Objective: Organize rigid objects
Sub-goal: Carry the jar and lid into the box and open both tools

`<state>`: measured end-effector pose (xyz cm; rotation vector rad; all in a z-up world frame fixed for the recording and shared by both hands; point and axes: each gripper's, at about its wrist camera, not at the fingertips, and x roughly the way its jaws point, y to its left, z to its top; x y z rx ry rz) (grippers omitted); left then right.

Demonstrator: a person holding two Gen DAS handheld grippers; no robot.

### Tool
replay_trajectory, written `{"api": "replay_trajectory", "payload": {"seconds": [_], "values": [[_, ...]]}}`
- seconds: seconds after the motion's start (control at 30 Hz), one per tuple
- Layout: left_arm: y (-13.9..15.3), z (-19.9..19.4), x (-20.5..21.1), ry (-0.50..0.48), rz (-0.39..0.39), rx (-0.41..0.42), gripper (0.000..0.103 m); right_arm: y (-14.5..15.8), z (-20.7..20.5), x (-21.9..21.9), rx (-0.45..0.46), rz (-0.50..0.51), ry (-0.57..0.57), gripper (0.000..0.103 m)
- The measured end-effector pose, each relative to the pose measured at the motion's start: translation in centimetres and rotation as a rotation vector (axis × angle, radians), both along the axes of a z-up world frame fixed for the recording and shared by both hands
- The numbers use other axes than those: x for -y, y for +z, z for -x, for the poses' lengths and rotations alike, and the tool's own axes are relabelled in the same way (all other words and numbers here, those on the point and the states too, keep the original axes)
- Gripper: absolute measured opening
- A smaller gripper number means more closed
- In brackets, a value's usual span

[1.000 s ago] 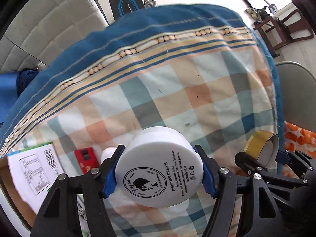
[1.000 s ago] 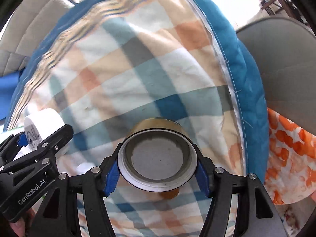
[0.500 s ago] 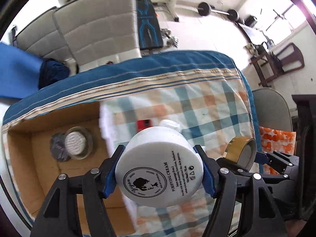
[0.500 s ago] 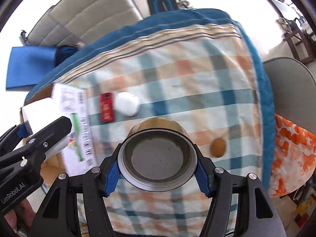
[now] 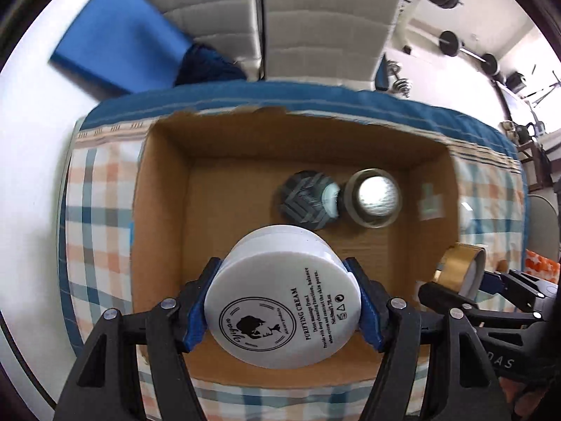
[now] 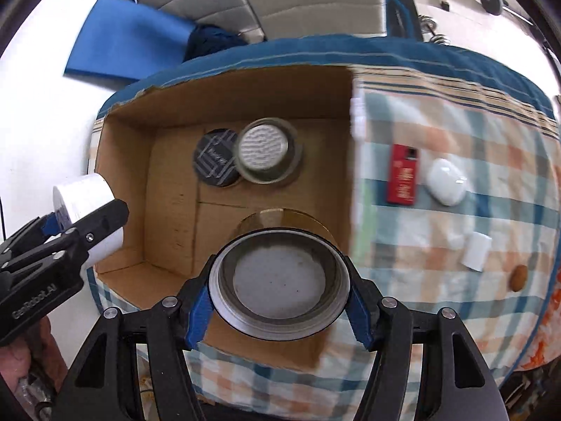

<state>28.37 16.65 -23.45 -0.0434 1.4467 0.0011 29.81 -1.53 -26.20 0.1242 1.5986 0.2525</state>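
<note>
My left gripper (image 5: 282, 310) is shut on a white cream jar (image 5: 280, 301) and holds it above the open cardboard box (image 5: 161, 210). My right gripper (image 6: 278, 294) is shut on a gold tin (image 6: 280, 280) with a grey base, held over the box's near right part (image 6: 336, 347). The tin also shows in the left wrist view (image 5: 459, 273), and the jar in the right wrist view (image 6: 87, 210). Inside the box lie a dark patterned round tin (image 6: 214, 161) and a metal tin (image 6: 264, 151).
On the checked cloth (image 6: 455, 238) right of the box lie a red box (image 6: 403, 175), a white case (image 6: 445, 182), a small white block (image 6: 475, 251) and a brown nut-like object (image 6: 519, 277). Grey seats (image 5: 315, 21) stand behind.
Both grippers have swung left from over the checked cloth to above the cardboard box, still holding the jar and the tin.
</note>
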Motion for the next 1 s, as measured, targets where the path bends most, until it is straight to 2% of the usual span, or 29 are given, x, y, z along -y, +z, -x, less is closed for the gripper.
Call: {"api": "replay_trajectory", "payload": {"seconds": [0.2,0.3,0.47,0.67,1.0], "values": [[-6.9,-3.2,-4.2,0.040,0.026,-0.134,0.067,-5.3,-1.4,-4.2,-0.074,0.062,0.009,0.067],[-9.5,-4.7,-4.8,0.034,0.014,-0.169,0.067,-8.0,-1.8,-4.9,-0.111,0.099,0.005,0.067],[-12.2,-6.5,-4.9,0.020,-0.018,-0.199,0.067,-10.6,-2.0,-5.2,-0.135,0.144,-0.011,0.067],[-13.8,-7.6,-4.9,0.030,0.018,-0.221,0.068,-11.9,-2.1,-4.9,-0.129,0.170,-0.049,0.067],[-13.4,-8.0,-5.6,0.025,0.026,-0.217,0.068,-12.8,-2.3,-5.7,-0.131,0.200,-0.079,0.067]]}}
